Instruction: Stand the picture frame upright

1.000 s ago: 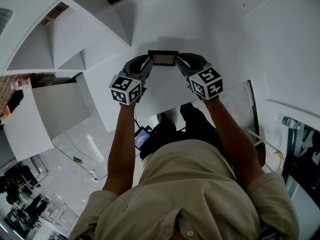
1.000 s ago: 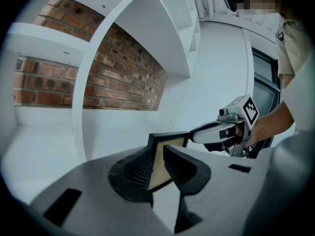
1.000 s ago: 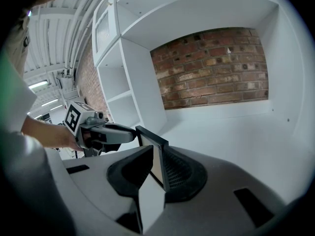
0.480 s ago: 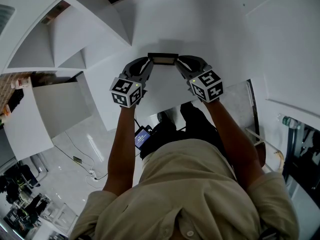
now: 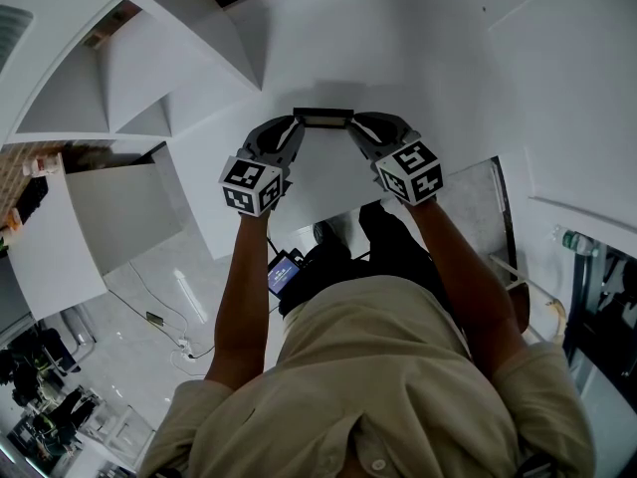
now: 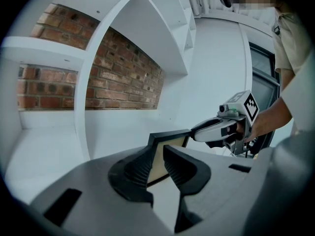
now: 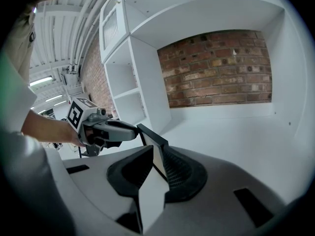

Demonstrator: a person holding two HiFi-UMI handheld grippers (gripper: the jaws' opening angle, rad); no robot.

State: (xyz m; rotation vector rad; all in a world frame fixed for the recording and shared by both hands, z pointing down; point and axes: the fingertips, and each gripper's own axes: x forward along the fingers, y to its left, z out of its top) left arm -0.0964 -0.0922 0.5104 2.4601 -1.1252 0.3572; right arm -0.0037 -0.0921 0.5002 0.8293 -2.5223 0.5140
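1. White shelving backed by a brick wall [image 7: 216, 68] surrounds a shelf [image 5: 398, 58].
2. Near the shelf's front edge, the picture frame [image 5: 323, 118] is raised steeply.
3. The jaws of the left gripper [image 5: 297, 130] and the right gripper [image 5: 350, 130] are closed on its opposite ends.

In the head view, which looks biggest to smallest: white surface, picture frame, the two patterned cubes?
Largest: white surface.
Then left cube and right cube, alike, so unranked.
Smallest: picture frame, showing as a thin strip.
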